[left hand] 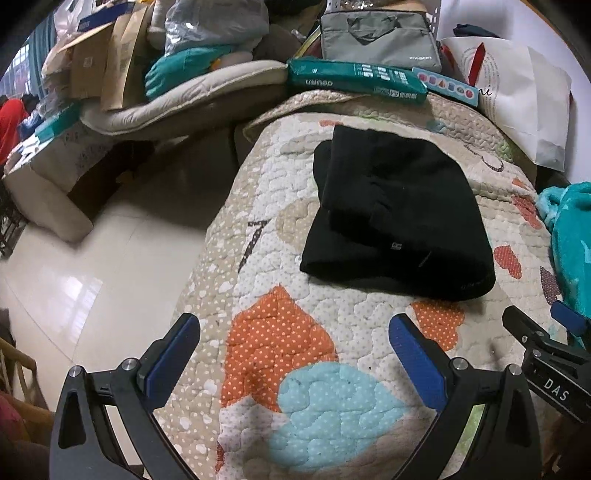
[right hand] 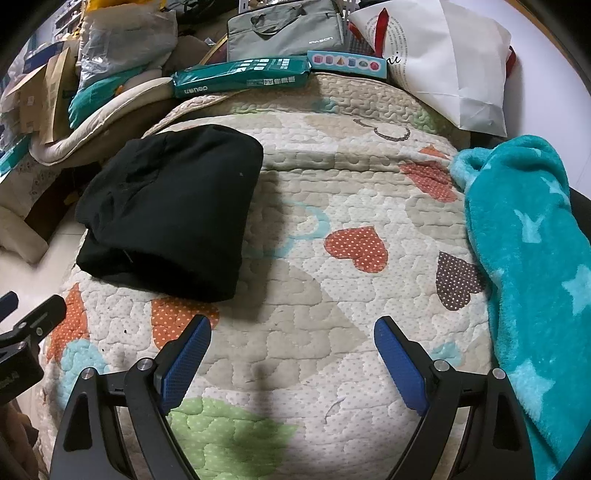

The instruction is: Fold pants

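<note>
Both tools, left tool (left hand: 293,328) and right tool (right hand: 292,332), hover spread-fingered beside folded pants (left hand: 399,210).

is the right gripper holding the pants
No, the right gripper is open and empty above the quilt, while the pants lie folded apart from it.

A heart-patterned quilt (right hand: 332,177) carries a teal star blanket (right hand: 528,266), green paper pack (right hand: 240,75) and grey bag (right hand: 284,29).

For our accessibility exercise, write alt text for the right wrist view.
Folded black pants lie on a heart-patterned quilt, beyond and left of the open, empty right gripper. A teal star-print blanket drapes along the quilt's right side.
</note>
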`<state>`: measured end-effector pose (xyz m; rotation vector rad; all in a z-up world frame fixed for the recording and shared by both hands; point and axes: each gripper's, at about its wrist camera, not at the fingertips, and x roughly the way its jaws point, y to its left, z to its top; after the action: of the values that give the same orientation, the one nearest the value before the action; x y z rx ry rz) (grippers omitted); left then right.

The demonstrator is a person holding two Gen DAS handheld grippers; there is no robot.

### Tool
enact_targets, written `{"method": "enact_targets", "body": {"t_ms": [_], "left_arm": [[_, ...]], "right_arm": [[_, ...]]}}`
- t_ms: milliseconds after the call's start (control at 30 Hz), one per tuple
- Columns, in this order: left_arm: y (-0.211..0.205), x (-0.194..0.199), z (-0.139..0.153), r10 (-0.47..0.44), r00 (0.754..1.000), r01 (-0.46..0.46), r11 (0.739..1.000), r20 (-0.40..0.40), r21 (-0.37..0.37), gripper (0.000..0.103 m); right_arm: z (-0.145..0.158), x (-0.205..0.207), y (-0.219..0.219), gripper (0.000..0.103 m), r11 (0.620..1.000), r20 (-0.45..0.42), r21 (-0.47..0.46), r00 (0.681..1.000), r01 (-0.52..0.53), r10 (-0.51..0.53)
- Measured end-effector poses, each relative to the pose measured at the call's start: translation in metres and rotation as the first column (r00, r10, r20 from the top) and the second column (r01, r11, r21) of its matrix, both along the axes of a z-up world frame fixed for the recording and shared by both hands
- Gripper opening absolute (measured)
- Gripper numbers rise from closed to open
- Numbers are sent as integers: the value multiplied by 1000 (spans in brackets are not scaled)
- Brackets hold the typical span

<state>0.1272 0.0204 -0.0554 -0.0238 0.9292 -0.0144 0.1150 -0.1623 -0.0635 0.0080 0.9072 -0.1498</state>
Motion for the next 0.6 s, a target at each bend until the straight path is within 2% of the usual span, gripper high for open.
{"method": "enact_targets", "body": {"t_ms": [167, 333, 600], "left_arm": [[0, 1, -4, 5, 1000, -5, 1000, -24, -3, 102], [-3, -1, -2, -4, 1000, 5, 1000, -16, 14, 102], [-1, 2, -7, 9, 999, -9, 1000, -53, 1, 102]], "right_arm": [[1, -1, 3, 93, 1000, 9, 14, 1000, -18, 18], [1, -1, 7, 93, 999, 16, 17, 999, -37, 36], [-2, 0, 3, 94, 999, 5, 36, 1000, -24, 24]]}}
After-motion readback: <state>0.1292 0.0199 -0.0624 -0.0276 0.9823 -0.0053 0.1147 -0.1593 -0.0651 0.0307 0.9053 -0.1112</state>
